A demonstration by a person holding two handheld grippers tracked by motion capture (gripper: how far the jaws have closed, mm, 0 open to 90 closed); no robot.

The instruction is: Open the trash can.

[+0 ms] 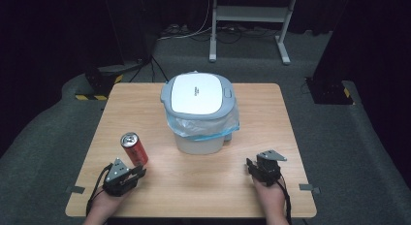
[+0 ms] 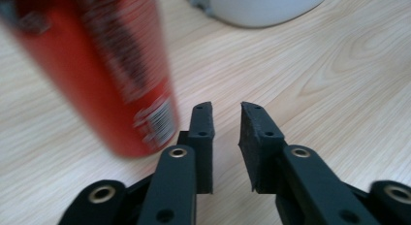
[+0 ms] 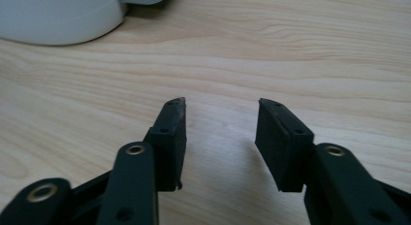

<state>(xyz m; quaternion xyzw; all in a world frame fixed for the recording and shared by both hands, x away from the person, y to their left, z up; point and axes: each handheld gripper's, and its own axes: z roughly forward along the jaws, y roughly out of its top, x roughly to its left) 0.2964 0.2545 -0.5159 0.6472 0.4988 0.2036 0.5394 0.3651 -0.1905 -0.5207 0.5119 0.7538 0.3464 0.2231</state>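
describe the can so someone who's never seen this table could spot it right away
Start at the wooden table and find the white bin with the grey-rimmed lid and plastic liner at its middle. Go toward the person's near left from the bin: the can stands there, just ahead of the left gripper. It is the one red thing on the table, a slim cylinder with a silver top.

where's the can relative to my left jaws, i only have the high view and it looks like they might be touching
Observer: Not gripped. In the left gripper view the red can stands outside the jaws of the left gripper, off to one side, and the gap between them holds nothing.
Operator: are those jaws open enough to take it
Observer: Doubtful. That gap looks narrower than the can's body.
Operator: and the right one
Observer: The right gripper has its jaws spread wider, over bare table, with the white bin ahead.
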